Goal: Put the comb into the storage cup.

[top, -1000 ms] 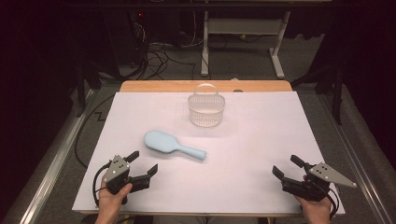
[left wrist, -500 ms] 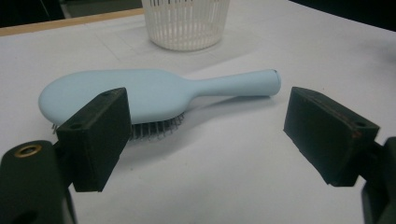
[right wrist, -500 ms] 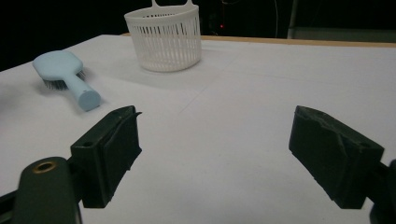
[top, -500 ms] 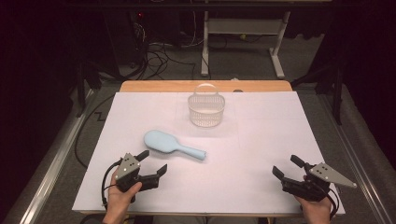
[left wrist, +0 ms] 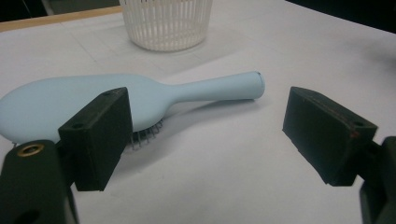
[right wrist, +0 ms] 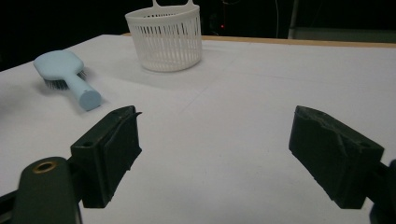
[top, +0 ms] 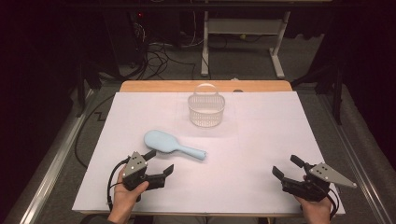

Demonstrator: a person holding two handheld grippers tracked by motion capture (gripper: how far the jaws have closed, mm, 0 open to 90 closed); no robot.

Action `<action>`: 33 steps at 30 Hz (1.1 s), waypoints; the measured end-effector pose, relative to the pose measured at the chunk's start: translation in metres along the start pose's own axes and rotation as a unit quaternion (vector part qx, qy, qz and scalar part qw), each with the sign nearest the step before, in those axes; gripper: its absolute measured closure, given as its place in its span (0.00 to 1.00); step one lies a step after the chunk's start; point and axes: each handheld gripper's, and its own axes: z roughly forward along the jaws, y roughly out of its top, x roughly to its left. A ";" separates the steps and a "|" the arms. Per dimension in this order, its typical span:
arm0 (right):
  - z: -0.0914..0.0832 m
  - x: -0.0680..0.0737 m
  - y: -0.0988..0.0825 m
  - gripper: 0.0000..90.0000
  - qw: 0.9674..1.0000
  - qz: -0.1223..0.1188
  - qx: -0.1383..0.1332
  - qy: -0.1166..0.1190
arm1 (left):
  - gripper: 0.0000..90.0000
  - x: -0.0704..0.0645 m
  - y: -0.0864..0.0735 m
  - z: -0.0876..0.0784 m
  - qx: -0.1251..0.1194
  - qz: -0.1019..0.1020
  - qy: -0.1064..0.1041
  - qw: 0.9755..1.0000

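hairbrush (top: 172,145) unobstructed, basket (top: 206,108) well behind

Count: 1 light-blue hairbrush (top: 172,145), 1 white slatted basket (top: 206,111), both on 1 white sheet (top: 261,135) covering 1 wooden table (top: 163,86). 2 grippers, i.e. 1 left gripper (top: 159,163) & 1 right gripper (top: 287,166), each w/ 2 black jaws, so 4 jaws total; 2 hands, 1 per gripper. Behind the table approx. 1 white frame stand (top: 240,32) on the floor; cables there too tangled to count.
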 end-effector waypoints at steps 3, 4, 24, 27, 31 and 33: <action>0.000 0.000 0.000 0.19 1.000 0.000 0.000 0.000 | 0.19 -0.002 0.002 0.003 0.001 0.001 -0.004 1.000; 0.000 0.000 0.000 0.19 1.000 0.000 0.000 0.000 | 0.19 -0.002 0.002 0.003 0.001 0.001 -0.004 1.000; 0.000 0.001 0.000 0.19 1.000 0.002 0.002 0.002 | 0.20 -0.009 0.023 0.026 0.000 0.007 -0.020 1.000; 0.000 0.000 0.000 0.19 1.000 0.002 0.001 0.003 | 0.21 -0.010 0.027 0.029 -0.003 0.006 -0.020 1.000; 0.000 0.000 0.000 0.19 1.000 0.002 0.001 0.003 | 0.21 -0.010 0.030 0.032 -0.005 0.002 -0.023 1.000; 0.000 0.000 0.000 0.19 1.000 0.002 0.002 0.003 | 0.21 -0.010 0.031 0.035 -0.004 0.000 -0.023 1.000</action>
